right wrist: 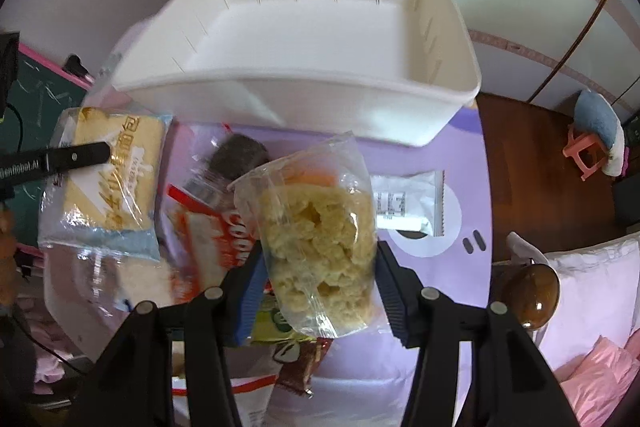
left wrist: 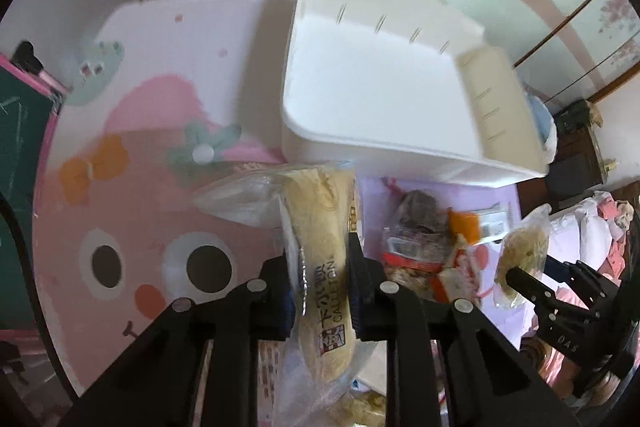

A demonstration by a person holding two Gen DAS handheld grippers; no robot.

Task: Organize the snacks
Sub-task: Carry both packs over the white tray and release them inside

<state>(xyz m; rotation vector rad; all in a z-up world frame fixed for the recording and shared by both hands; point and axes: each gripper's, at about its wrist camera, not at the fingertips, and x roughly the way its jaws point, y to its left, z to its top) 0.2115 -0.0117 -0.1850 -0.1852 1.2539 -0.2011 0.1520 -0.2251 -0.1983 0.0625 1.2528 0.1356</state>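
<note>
Counter (right wrist: 472, 155) first: we see the empty white bin (right wrist: 304, 39) at its back, loose snacks in front. Our left claw (left wrist: 320, 279) grips a bagged bread loaf (left wrist: 324, 247); our right claw (right wrist: 320, 279) pinches a clear bag of puffed snacks (right wrist: 320, 239). Next, we judge, both go forward into the bin.

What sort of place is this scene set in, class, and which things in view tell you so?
Probably a child's bedroom at home: a cartoon-print table, pillows on a bed, a small pink stool, and a chalkboard.
</note>
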